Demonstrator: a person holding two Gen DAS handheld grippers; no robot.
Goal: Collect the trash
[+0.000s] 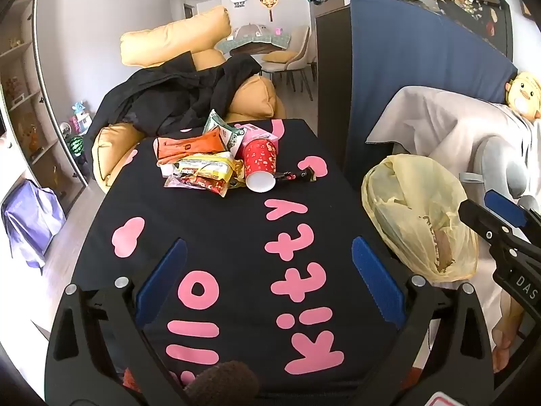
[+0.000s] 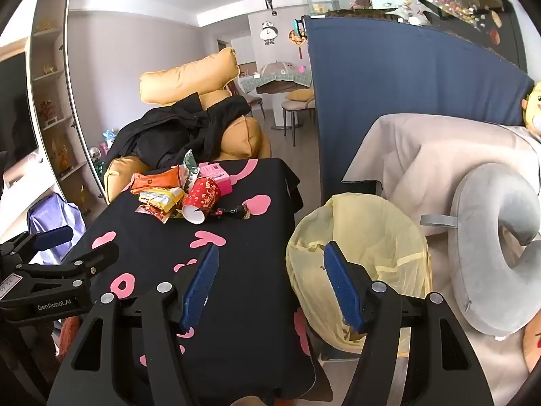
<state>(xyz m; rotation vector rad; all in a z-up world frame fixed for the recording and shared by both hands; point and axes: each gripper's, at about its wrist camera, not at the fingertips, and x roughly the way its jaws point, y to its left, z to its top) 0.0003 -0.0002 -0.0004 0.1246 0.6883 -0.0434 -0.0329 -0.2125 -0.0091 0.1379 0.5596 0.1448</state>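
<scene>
— How far along are we?

— Barely begun, I judge. The tabletop [image 1: 236, 237] carries all the litter at its far end; the yellow-lined bin [image 2: 372, 237] beside it looks nearly empty.

— And what's left?

— The wrapper pile [image 1: 199, 169], then the tipped red paper cup [image 1: 259, 164]. My left tongs [image 1: 268, 270] and right tongs [image 2: 270, 280] are both spread, empty.

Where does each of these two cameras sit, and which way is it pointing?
Left wrist view: sits on the left tongs, looking forward and down over the black tablecloth at the trash pile; its open blue pads show, the right tongs at the edge.
Right wrist view: sits on the right tongs, open, facing the table edge and yellow bin bag; the left tongs show beside it.
Both share the trash, red cup, bag and sofa.
</scene>
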